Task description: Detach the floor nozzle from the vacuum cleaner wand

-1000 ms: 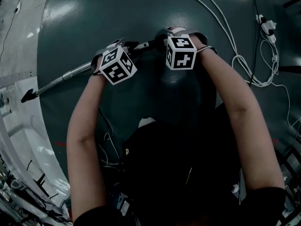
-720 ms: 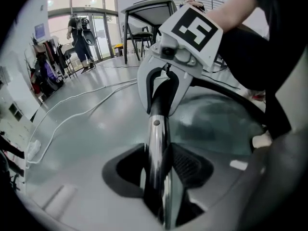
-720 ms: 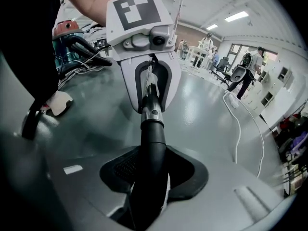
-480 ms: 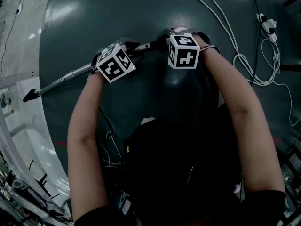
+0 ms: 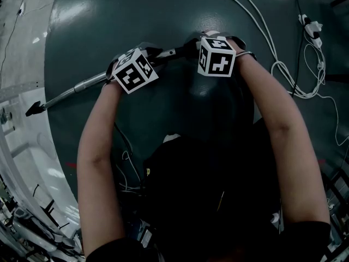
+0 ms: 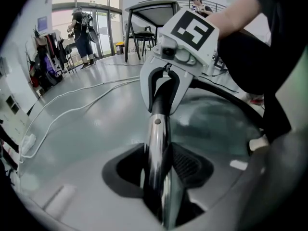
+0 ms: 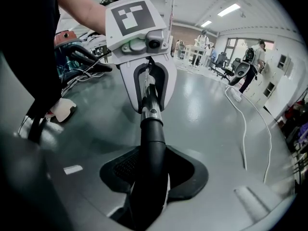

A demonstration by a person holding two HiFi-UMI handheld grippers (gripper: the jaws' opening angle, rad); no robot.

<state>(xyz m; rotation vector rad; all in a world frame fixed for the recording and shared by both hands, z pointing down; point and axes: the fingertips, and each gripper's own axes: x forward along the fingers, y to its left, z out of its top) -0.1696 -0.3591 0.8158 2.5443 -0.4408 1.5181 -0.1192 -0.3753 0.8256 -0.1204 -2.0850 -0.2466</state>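
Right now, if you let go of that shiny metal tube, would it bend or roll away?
It probably wouldn't bend: the shiny metal tube runs dead straight out past the left gripper. Being smooth and round, it would likely roll on the glossy floor, and could slip in a loose grip.

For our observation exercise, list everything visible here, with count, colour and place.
wand: one, chrome, slanting over the floor, in the left gripper
cuff: one, black, on the wand's end, in the right gripper
cables: several, white, on the floor at right
floor: one, dark green, underneath
bystanders: several, far behind
left gripper: one, white, shut on the wand
right gripper: one, white, shut on the cuff
arms: two, bare, behind the grippers
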